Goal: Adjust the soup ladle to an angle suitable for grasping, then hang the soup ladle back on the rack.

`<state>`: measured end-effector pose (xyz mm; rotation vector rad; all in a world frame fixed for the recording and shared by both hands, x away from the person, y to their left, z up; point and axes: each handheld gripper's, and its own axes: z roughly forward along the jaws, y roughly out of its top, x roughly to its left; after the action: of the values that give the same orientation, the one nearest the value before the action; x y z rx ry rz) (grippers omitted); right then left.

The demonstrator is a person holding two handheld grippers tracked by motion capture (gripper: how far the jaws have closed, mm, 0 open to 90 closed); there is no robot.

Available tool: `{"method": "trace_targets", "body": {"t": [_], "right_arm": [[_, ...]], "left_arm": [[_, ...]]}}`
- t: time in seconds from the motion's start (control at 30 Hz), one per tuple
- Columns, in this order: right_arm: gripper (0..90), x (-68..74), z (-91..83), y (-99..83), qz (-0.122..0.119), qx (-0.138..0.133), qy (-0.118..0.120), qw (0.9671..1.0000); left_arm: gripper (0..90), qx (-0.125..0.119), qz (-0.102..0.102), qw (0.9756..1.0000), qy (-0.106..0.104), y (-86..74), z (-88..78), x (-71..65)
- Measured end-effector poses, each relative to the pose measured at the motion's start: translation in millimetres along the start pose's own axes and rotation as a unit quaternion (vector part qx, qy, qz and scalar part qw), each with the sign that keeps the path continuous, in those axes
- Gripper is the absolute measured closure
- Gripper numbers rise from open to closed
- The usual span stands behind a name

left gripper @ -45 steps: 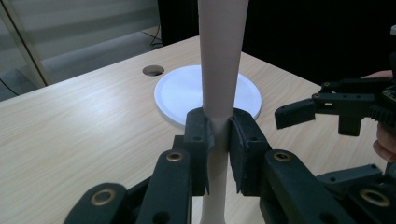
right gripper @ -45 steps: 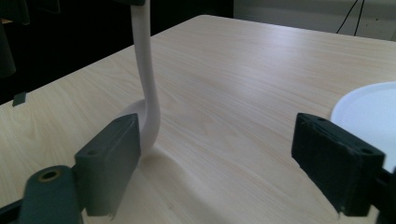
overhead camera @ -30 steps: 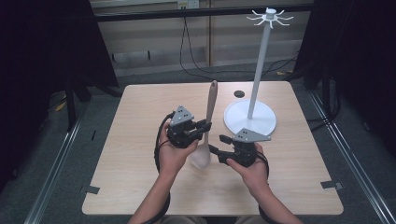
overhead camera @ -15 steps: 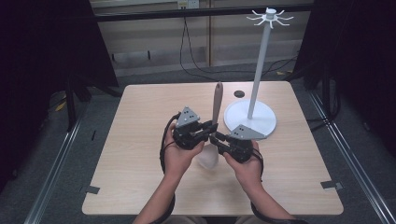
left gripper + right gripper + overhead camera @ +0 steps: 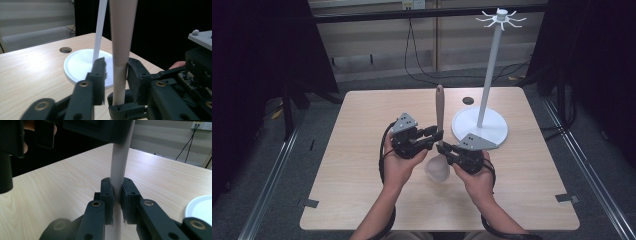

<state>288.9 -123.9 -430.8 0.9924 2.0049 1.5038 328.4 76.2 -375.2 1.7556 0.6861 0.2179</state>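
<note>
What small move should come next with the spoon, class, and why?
Probably the left gripper should back away. Its jaws have just been opening and stand apart from the spoon handle, while the right gripper is clamped on it.

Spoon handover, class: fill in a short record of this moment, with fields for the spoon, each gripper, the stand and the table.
spoon: large pale spoon, handle pointing away from the person, bowl nearest them
right gripper: right gripper shut on the handle, pads pressing both sides
left gripper: left gripper around the handle, jaws just opening, a gap showing beside the left pad
stand: white stand, round base, tall pole, hooks on top, right of the spoon
table: light wooden table with a small round hole
</note>
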Motion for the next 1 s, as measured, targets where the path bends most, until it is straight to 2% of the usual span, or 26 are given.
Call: {"method": "trace_targets", "body": {"t": [0.07,0.2,0.23,0.33,0.53,0.7,0.77,0.87,1.0], "right_arm": [[81.1,-1.4,-0.1,-1.2,0.004,0.001,-0.001,1.0000],[81.1,-7.2,-2.0,-3.4,0.005,0.002,-0.005,1.0000],[81.1,-9.2,-2.9,-3.4,0.005,0.002,-0.007,1.0000],[81.1,-13.8,-6.8,-1.5,0.005,-0.002,-0.012,0.9999],[81.1,-22.9,-12.9,0.8,0.008,-0.005,-0.016,0.9998],[81.1,-25.7,-15.2,2.0,0.009,-0.009,-0.011,0.9999],[81.0,-26.5,-15.9,3.2,0.010,-0.010,-0.007,0.9999],[81.0,-28.1,-16.9,5.5,0.013,-0.010,-0.006,0.9998],[81.0,-30.5,-16.9,9.3,0.006,-0.011,-0.006,0.9999]], "left_arm": [[63.9,0.002,0.000,1.0000,0.004,1.1,-1.8,0.2],[54.4,-0.003,-0.001,1.0000,-0.002,0.3,-5.0,3.5],[51.8,-0.001,-0.001,1.0000,0.008,-0.1,-6.2,4.1],[46.3,0.001,0.002,1.0000,0.007,-4.1,-9.0,9.5],[36.4,0.006,0.012,0.9995,0.028,-15.4,-13.9,18.6],[19.7,0.025,0.023,0.9982,0.050,-26.9,-16.7,26.4],[13.6,0.035,0.022,0.9976,0.057,-32.7,-18.1,29.7],[10.2,0.045,0.019,0.9967,0.065,-43.3,-20.1,34.2],[7.5,0.054,0.015,0.9964,0.063,-54.3,-21.9,40.5]]}}
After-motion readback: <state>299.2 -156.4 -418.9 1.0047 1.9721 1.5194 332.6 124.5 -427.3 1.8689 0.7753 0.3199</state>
